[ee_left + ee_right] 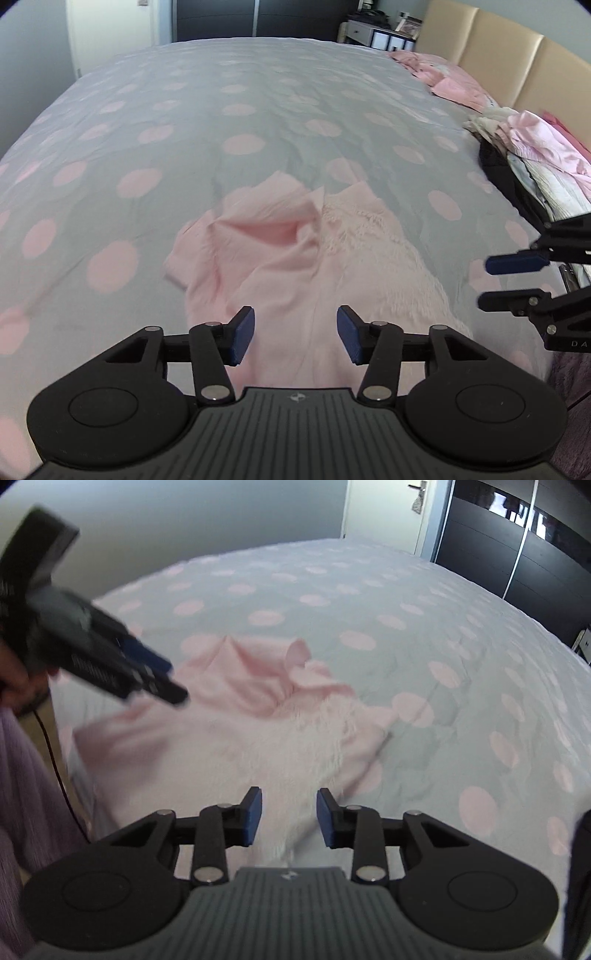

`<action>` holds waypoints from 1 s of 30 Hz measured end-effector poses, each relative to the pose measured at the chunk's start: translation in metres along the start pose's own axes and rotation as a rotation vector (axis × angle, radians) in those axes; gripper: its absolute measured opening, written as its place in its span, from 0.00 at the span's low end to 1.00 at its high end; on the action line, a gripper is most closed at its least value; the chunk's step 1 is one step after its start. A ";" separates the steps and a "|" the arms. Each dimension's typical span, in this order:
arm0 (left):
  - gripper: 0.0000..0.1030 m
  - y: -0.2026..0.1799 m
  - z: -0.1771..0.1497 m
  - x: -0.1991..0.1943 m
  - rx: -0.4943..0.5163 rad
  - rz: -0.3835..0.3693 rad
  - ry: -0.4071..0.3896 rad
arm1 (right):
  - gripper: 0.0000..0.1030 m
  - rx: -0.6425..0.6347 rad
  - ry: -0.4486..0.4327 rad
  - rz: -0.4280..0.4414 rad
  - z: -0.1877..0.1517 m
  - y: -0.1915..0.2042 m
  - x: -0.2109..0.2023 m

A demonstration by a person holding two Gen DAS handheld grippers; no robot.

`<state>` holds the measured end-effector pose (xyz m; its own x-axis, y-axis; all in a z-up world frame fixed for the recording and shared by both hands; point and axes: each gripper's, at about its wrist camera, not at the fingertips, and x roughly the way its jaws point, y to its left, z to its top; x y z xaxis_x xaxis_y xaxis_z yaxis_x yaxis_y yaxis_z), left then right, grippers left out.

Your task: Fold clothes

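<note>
Pink garment (295, 258), crumpled near bed (221, 110) edge. Both claws, left (295, 334) and right (289, 818), apart, empty, above it. Best: flatten first, pinch opposite corners, pull taut before folding.

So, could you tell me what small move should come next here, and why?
Probably lower both grippers onto the near edge of the pink garment and pinch it. It lies crumpled and unfolded on the spotted bedspread, and the left gripper and right gripper are both open above it, holding nothing.
</note>
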<state>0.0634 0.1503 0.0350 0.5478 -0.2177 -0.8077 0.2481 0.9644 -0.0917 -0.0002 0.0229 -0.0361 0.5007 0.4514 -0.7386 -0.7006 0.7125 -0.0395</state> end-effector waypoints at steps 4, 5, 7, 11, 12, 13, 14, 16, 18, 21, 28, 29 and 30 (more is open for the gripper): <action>0.44 0.002 0.015 0.032 0.037 -0.004 -0.015 | 0.33 0.086 -0.018 -0.011 0.019 -0.015 0.042; 0.44 0.004 0.018 0.038 0.039 -0.001 -0.024 | 0.33 0.124 -0.015 -0.007 0.021 -0.021 0.053; 0.44 0.009 0.023 0.050 0.039 0.004 -0.045 | 0.33 0.194 -0.013 -0.009 0.023 -0.033 0.075; 0.46 0.032 0.031 0.064 -0.103 0.058 -0.083 | 0.33 0.305 -0.022 -0.056 0.021 -0.052 0.106; 0.46 0.038 0.033 0.065 -0.140 0.084 -0.089 | 0.34 0.328 -0.026 -0.061 0.020 -0.056 0.110; 0.46 0.045 0.035 0.067 -0.177 0.110 -0.094 | 0.34 0.343 -0.028 -0.062 0.020 -0.060 0.114; 0.46 0.050 0.036 0.066 -0.212 0.125 -0.103 | 0.34 0.352 -0.029 -0.062 0.020 -0.062 0.116; 0.46 0.056 0.040 0.059 -0.276 0.123 -0.125 | 0.34 0.367 -0.050 -0.061 0.020 -0.065 0.115; 0.46 0.055 0.043 0.053 -0.298 0.079 -0.130 | 0.34 0.372 -0.066 -0.058 0.020 -0.069 0.113; 0.50 0.044 0.044 0.054 -0.249 0.002 -0.068 | 0.46 0.391 -0.081 -0.063 0.020 -0.077 0.107; 0.19 0.020 0.026 0.078 -0.094 0.040 0.082 | 0.48 0.473 -0.099 -0.072 0.017 -0.093 0.100; 0.05 0.023 0.025 0.077 -0.108 0.025 0.075 | 0.48 0.481 -0.104 -0.075 0.017 -0.094 0.099; 0.04 0.025 0.025 0.073 -0.129 0.024 0.056 | 0.48 0.478 -0.112 -0.073 0.017 -0.093 0.096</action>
<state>0.1293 0.1553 -0.0116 0.5061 -0.1893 -0.8415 0.1291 0.9813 -0.1431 0.1220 0.0094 -0.0921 0.6098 0.4277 -0.6672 -0.3631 0.8991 0.2444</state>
